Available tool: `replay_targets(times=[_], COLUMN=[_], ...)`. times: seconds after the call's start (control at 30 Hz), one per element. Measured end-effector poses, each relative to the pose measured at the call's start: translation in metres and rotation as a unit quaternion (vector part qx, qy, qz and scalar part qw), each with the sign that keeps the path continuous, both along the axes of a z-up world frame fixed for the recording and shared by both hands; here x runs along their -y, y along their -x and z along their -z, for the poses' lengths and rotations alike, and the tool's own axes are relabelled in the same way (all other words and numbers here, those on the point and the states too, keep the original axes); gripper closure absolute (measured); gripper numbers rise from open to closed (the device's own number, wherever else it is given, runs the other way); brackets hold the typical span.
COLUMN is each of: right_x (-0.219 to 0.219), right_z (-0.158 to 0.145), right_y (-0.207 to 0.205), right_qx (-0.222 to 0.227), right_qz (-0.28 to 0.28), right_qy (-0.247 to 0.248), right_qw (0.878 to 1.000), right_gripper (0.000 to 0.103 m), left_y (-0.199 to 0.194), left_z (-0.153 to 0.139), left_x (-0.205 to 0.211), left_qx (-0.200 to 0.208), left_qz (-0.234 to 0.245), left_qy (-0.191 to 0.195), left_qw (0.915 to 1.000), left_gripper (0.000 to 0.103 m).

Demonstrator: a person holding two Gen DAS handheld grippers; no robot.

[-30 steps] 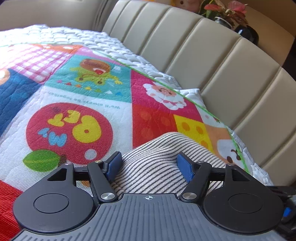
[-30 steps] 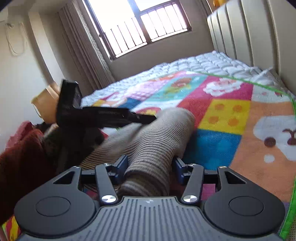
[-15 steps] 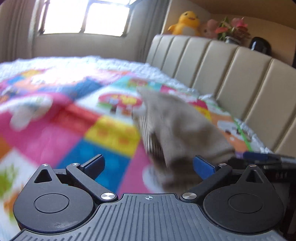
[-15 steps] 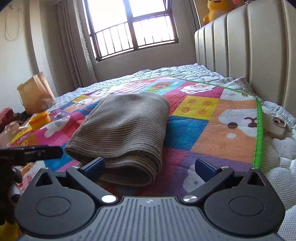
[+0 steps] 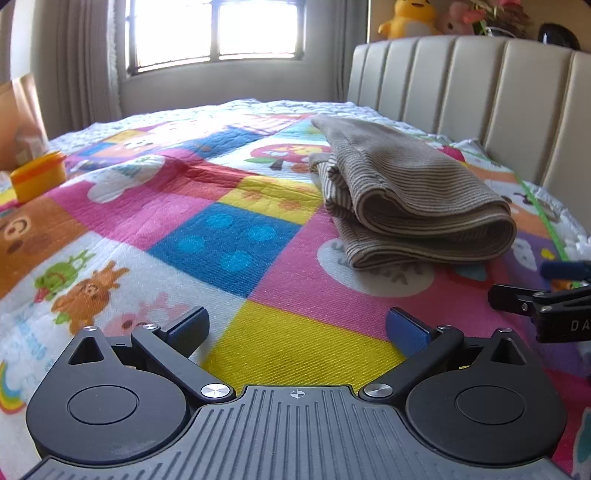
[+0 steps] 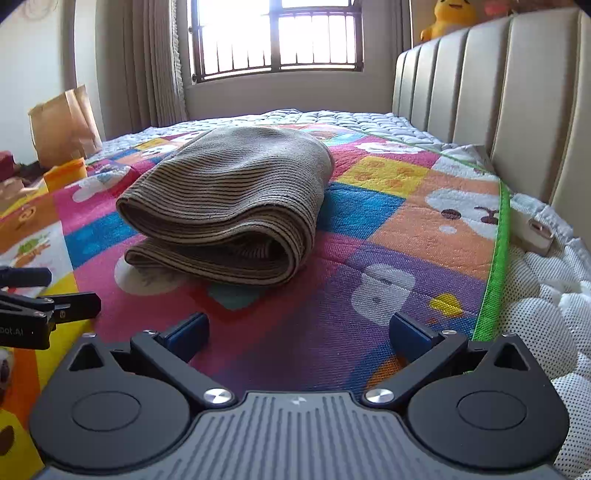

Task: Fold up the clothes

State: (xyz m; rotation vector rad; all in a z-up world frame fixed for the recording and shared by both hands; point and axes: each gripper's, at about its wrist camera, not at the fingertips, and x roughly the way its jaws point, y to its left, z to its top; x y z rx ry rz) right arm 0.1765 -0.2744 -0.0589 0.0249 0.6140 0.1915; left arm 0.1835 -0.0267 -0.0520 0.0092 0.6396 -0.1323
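Note:
A brown striped garment (image 5: 413, 192) lies folded in a thick stack on the colourful quilt (image 5: 229, 236), close to the headboard; it also shows in the right wrist view (image 6: 229, 203). My left gripper (image 5: 297, 328) is open and empty, low over the quilt, short of the garment and to its left. My right gripper (image 6: 299, 332) is open and empty, just in front of the garment's folded edge. Each gripper's tip shows at the side of the other's view.
A beige padded headboard (image 5: 498, 96) runs along the right. A phone (image 6: 535, 232) lies on the white mattress edge at right. An orange tub (image 5: 38, 177) and a paper bag (image 6: 64, 122) stand at the far left. Plush toys (image 5: 410, 18) sit on the headboard shelf.
Both grippers have let go of the garment, opened wide and pulled back from it. The garment now lies folded on the quilt.

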Motion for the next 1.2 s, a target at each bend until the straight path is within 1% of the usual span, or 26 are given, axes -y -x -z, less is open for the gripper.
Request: replay_targets(times=[0.1,0.2,0.27,0.43,1.2], right_x=[0.0024,-0.0020,-0.0024,0.0019,-0.0003], right_z=[0.0012,0.0018,0.0019,0.0016,0.0021], right_y=[0.0025,0.0038,0.0042,0.0046,0.0063], right_qx=[0.008,0.013,0.014,0.016,0.024], right_qz=[-0.002,-0.001,0.000,-0.001,0.001], right_qy=[-0.011,0.004,0.005,-0.010,-0.003], right_qw=[1.000,1.000,1.000,1.000,1.000], right_gripper=[0.000,0.000,0.000,0.000,0.000], left_y=[-0.0013,-0.0018,-0.0020,-0.0026,-0.0025], left_z=[0.0000,0.0004,0.0008,0.0011,0.0008], left_x=[-0.0001,0.0027,0.0029,0.0018,0.0006], left_qx=[-0.002,-0.002,-0.003,-0.004,-0.003], left_qz=[0.000,0.000,0.000,0.000,-0.001], left_qy=[0.004,-0.004,-0.004,0.001,0.003], left_qw=[1.0000,1.0000,1.0000,1.0000,1.0000], left_gripper=[0.000,0.000,0.000,0.000,0.000])
